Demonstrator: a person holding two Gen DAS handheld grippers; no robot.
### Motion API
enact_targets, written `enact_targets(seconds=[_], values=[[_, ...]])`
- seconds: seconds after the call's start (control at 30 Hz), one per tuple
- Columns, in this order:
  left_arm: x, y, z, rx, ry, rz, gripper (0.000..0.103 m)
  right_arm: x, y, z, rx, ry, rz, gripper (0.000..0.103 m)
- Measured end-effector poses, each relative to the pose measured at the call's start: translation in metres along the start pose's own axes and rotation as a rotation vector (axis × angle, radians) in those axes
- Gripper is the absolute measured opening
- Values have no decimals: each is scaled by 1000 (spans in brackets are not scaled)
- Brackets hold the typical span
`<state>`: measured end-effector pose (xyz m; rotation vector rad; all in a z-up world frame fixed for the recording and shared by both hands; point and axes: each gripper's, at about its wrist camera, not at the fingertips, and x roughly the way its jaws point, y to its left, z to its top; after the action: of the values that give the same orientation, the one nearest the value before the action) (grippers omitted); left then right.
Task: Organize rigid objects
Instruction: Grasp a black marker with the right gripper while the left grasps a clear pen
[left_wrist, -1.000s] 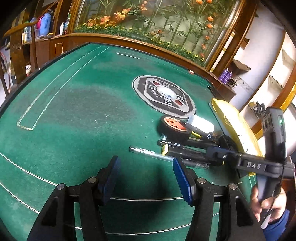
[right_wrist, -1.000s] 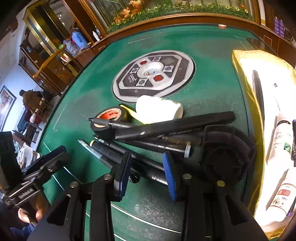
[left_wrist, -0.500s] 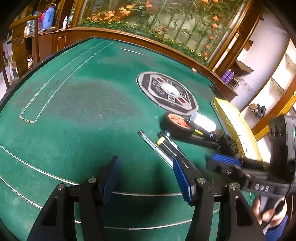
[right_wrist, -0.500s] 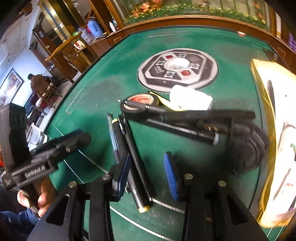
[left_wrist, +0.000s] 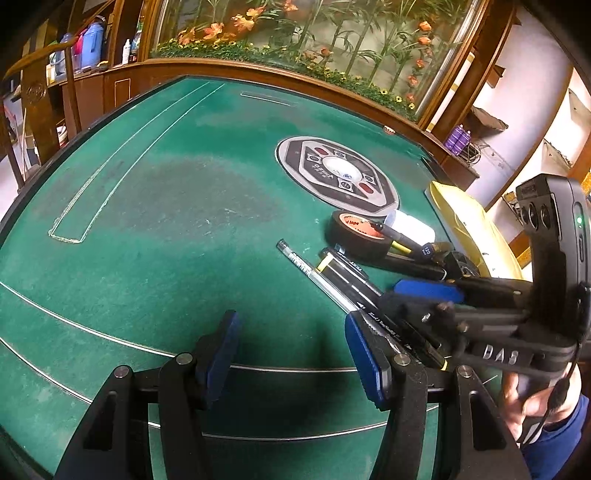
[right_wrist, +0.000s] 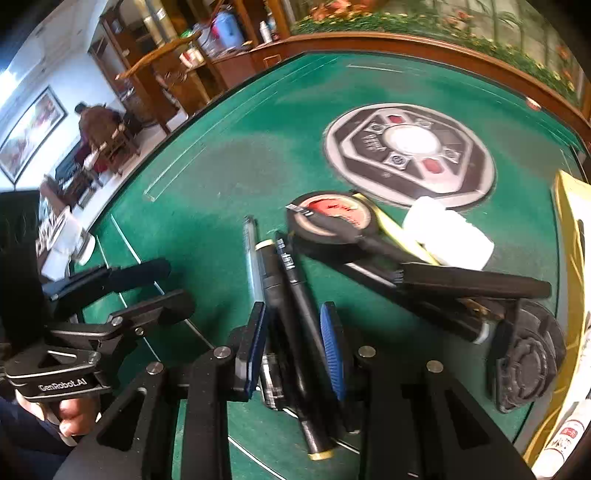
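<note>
Three pens lie side by side on the green felt table: a clear pen (right_wrist: 252, 254), a black marker with a yellow cap end (right_wrist: 271, 280) and a black pen (right_wrist: 299, 295). My right gripper (right_wrist: 295, 345) straddles them with its blue pads on either side, partly closed around the bundle. In the left wrist view the pens (left_wrist: 354, 284) run under the right gripper (left_wrist: 417, 295). My left gripper (left_wrist: 291, 363) is open and empty, just left of the pens. A black tape roll (left_wrist: 356, 232), a white cylinder (right_wrist: 448, 240) and long black tools (right_wrist: 472, 284) lie beyond.
A yellow tray (right_wrist: 570, 229) holding bottles and pens sits at the right edge. A black round object (right_wrist: 528, 365) lies next to it. A round control panel (left_wrist: 336, 173) is set in the table centre. A wooden rail borders the table.
The three pens swung from lying crosswise to pointing away from me. My right gripper moved over them and narrowed around them. My left gripper stayed open.
</note>
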<state>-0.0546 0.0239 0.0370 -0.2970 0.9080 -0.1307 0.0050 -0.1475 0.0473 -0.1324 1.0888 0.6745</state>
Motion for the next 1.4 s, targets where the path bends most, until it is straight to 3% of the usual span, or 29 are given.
enact_targets(seconds=[0.07, 0.2, 0.27, 0.43, 0.83, 1.03, 1.13, 1.33, 1.4], values=[[1, 0, 1, -3, 4, 3, 63, -2, -4, -2, 9, -13, -56, 29], [1, -2, 1, 7, 3, 7, 63, -10, 8, -7, -35, -41, -27, 29], [2, -1, 1, 5, 7, 8, 63, -9, 19, -9, -93, -41, -60, 29], [1, 2, 1, -6, 8, 4, 63, 4, 23, -10, -134, -9, -61, 15], [4, -2, 1, 7, 26, 44, 63, 13, 37, -3, -333, 23, -131, 15], [7, -3, 2, 2, 42, 87, 63, 13, 54, -25, -489, 26, -166, 15], [8, -6, 4, 5, 42, 101, 63, 14, 42, -18, -407, 34, -119, 14], [13, -20, 7, 18, 74, 109, 63, 16, 13, -7, -252, -30, -18, 14], [17, -26, 9, 12, 97, 98, 71, 13, 3, -8, -203, -43, 29, 14]])
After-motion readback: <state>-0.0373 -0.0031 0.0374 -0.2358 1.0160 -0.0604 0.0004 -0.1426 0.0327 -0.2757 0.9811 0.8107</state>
